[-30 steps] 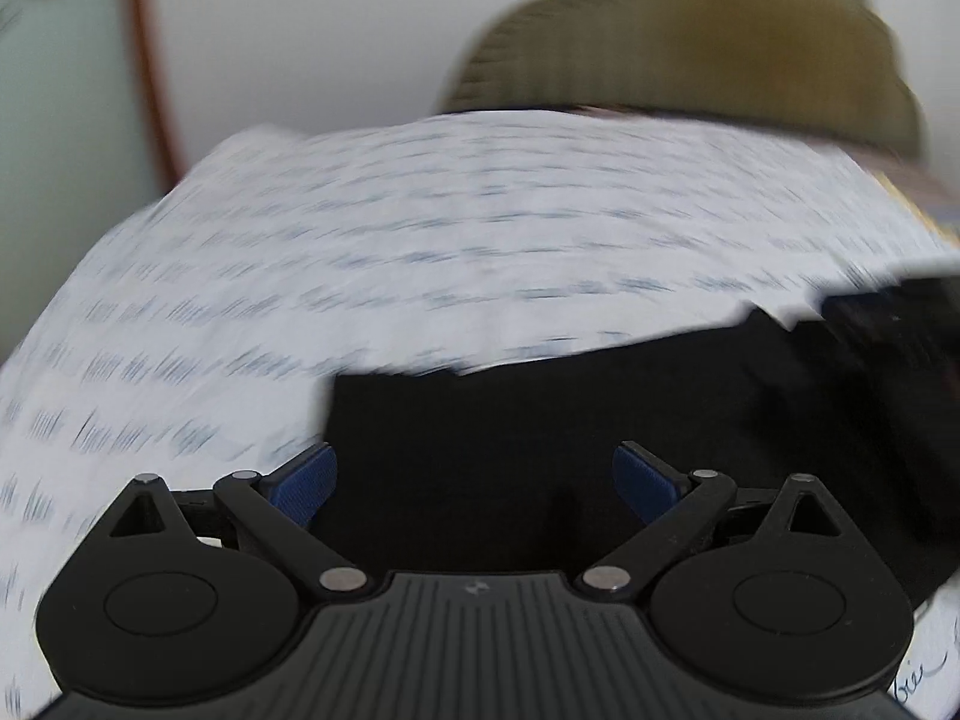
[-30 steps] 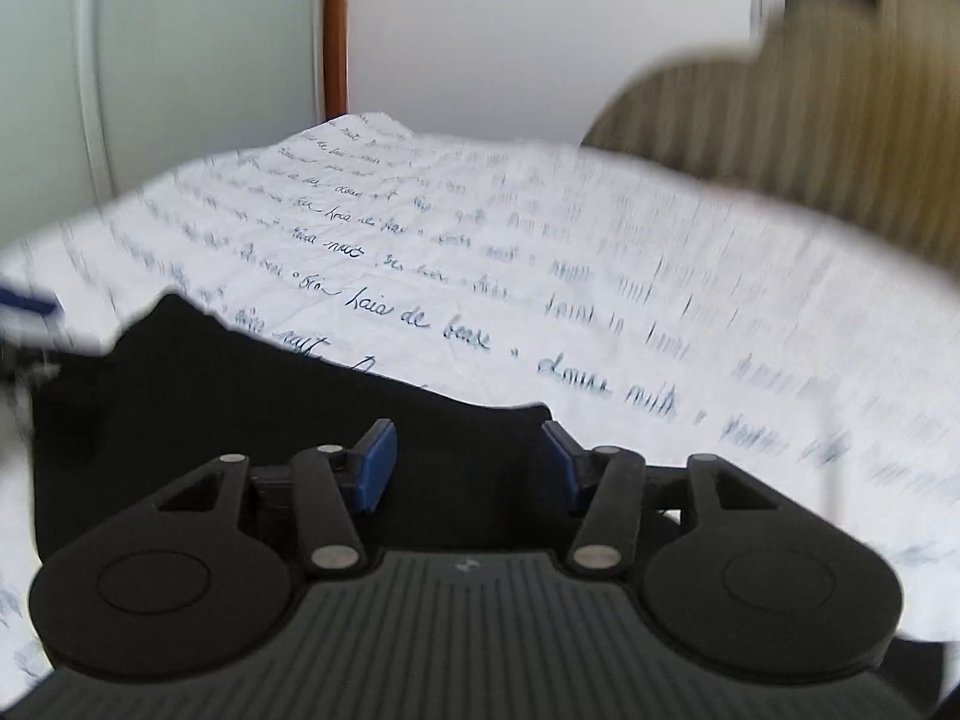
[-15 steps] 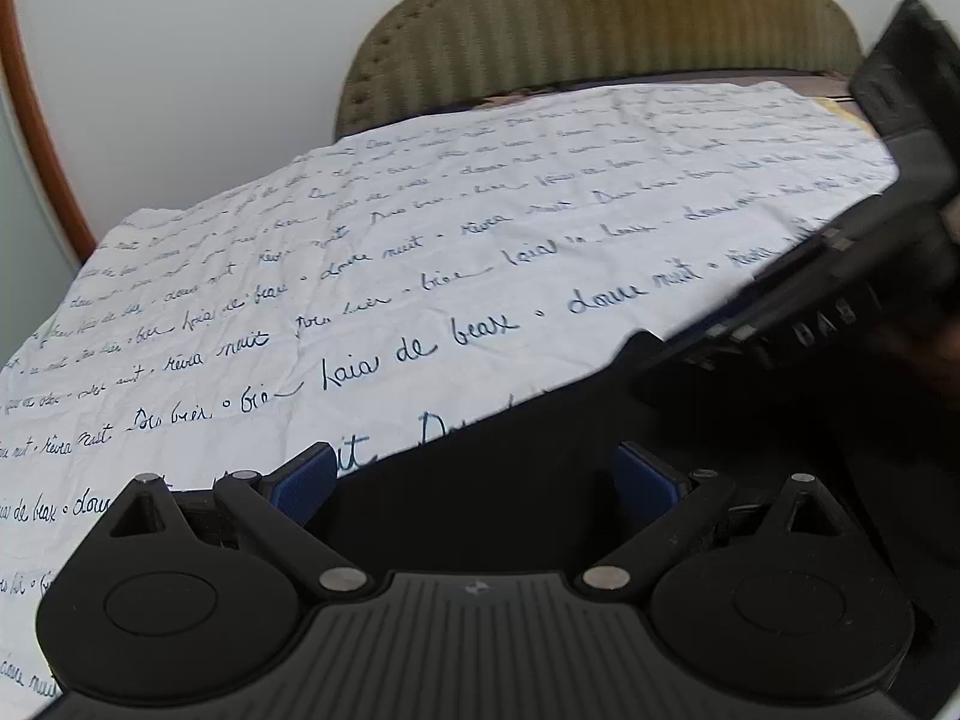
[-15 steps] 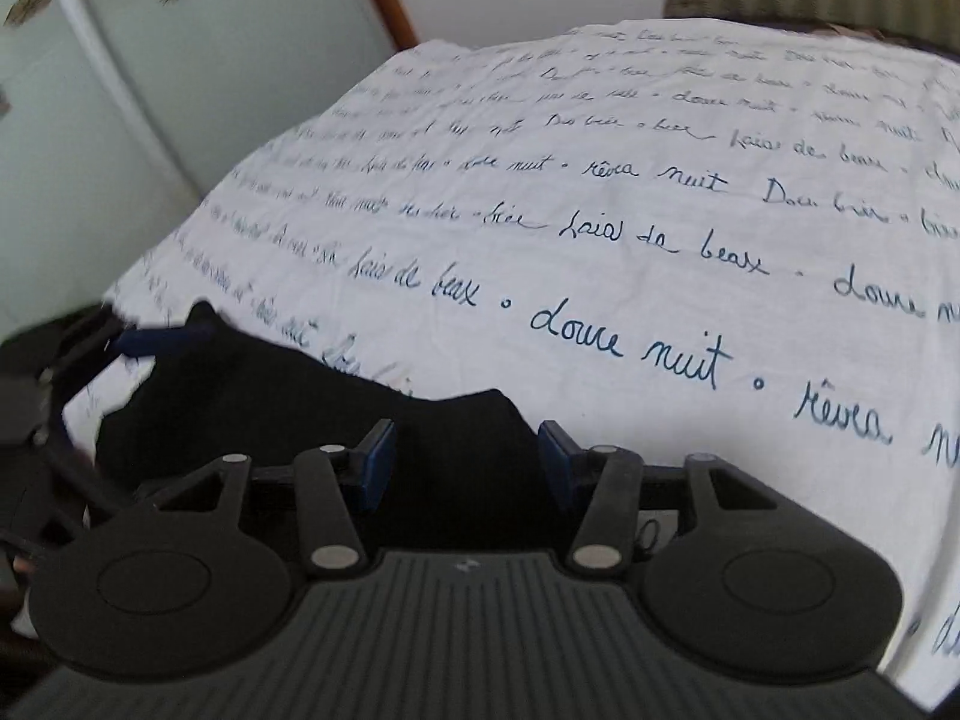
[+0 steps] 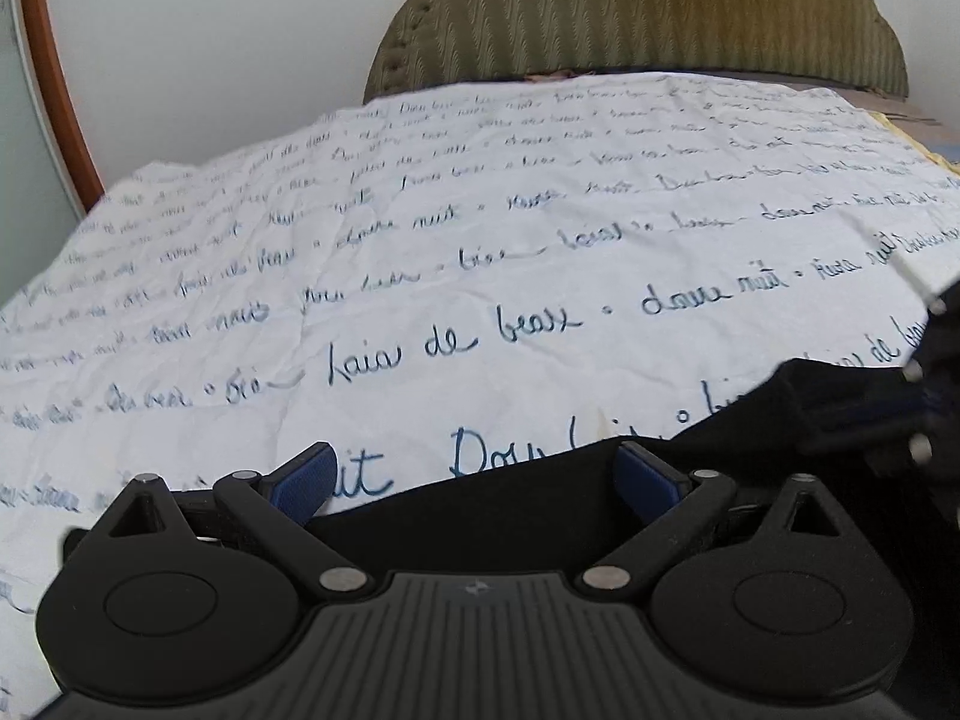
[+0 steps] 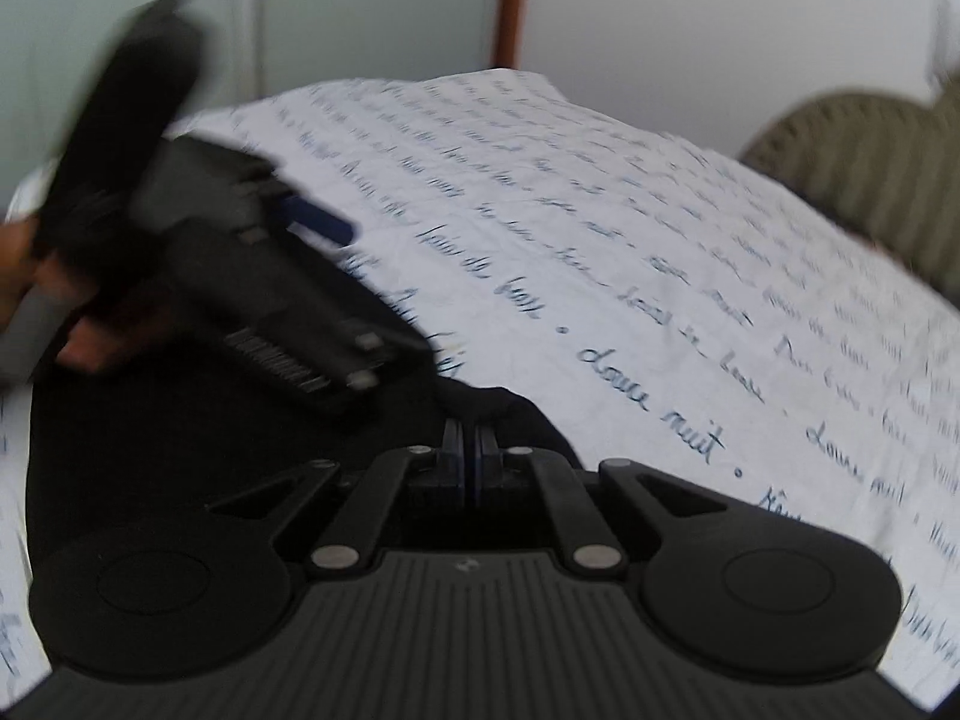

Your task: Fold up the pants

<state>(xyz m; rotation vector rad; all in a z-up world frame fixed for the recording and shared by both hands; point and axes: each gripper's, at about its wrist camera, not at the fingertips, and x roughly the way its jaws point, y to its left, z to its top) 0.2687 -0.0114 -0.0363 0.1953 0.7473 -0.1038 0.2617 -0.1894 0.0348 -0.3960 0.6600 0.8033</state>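
While the black fabric pants (image 5: 528, 504) lie on the white bed sheet printed with blue handwritten script (image 5: 420, 276), the left tongs (image 5: 474, 474) stand wide open over the pants' edge, their blue pads apart and gripping nothing; whether a pad brushes the cloth cannot be told. In the right wrist view these left tongs (image 6: 318, 222) show blurred at the left, held by a person's hand (image 6: 90, 336), above the pants (image 6: 180, 450).

To the right, the right tongs (image 6: 471, 450) have their blue pads drawn together on a raised bunch of the pants' upper edge, so the cloth is pinched between them.

Half a second earlier the right tongs were about half open with the cloth edge merely between the pads; now they are closed on it. The left tongs have come closer to the sheet and stayed wide open, and the right tongs that crossed the left view's right side then now show only at its right edge (image 5: 924, 408).

The pants' edge runs low at the left and rises to the right in the left wrist view; the garment's long axis cannot be told. An olive ribbed upholstered headboard (image 5: 636, 18) stands beyond the sheet.
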